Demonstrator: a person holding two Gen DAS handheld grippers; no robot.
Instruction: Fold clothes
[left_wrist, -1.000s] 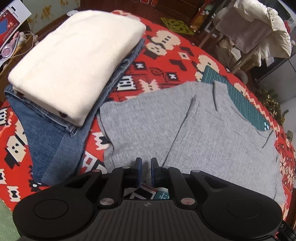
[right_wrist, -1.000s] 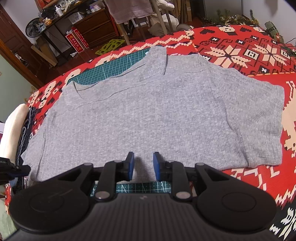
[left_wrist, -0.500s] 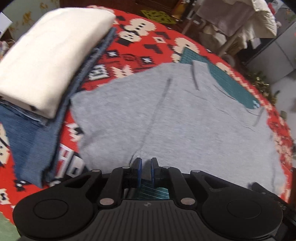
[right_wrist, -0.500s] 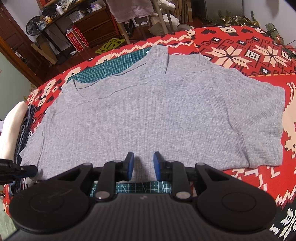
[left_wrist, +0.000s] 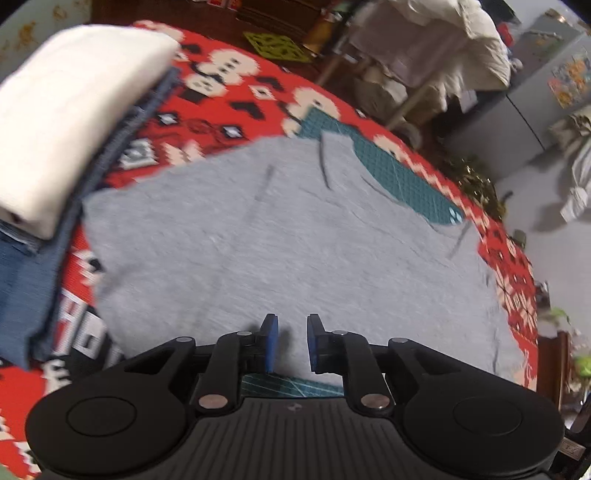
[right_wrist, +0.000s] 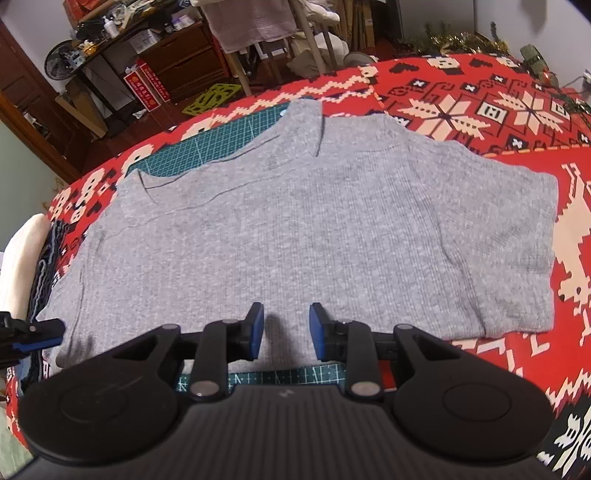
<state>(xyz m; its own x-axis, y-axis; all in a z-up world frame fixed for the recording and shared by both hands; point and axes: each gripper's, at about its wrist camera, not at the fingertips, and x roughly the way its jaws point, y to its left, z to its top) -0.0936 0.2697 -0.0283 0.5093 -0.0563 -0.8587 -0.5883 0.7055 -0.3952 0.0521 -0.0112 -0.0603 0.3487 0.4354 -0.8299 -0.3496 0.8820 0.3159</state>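
The grey ribbed T-shirt (right_wrist: 314, 236) lies spread flat on the tabletop (right_wrist: 480, 110), over a green cutting mat (right_wrist: 207, 147) that shows beyond its neckline and again as a strip under its near hem. A second ago the shirt's left side was doubled inward, with a sleeve edge lying across the body; now, in the left wrist view, that side has been drawn back out toward the stack of folded clothes, a cream knit (left_wrist: 70, 110) resting on folded blue jeans (left_wrist: 26, 288), and the shirt reads as one wide sheet with only faint crease lines near the collar. The left hand-held gripper (left_wrist: 288, 343) hangs just over the shirt's near hem and its jaws are opening, a clear gap between the blue pads with only fabric lying beneath, nothing pinched; half a second ago they were almost together. The right hand-held gripper (right_wrist: 286, 330) has kept its place over the same hem, nearer the shirt's right sleeve, and its jaws are opening too, spread a little wider, with cloth under them but not gripped. The tip of the left one shows at the far left edge of the right wrist view, beside the shirt's left corner. I judge that the flattening is done and the shirt is released, so the first proper fold likely comes next, with both pairs of jaws spreading to take the hem.
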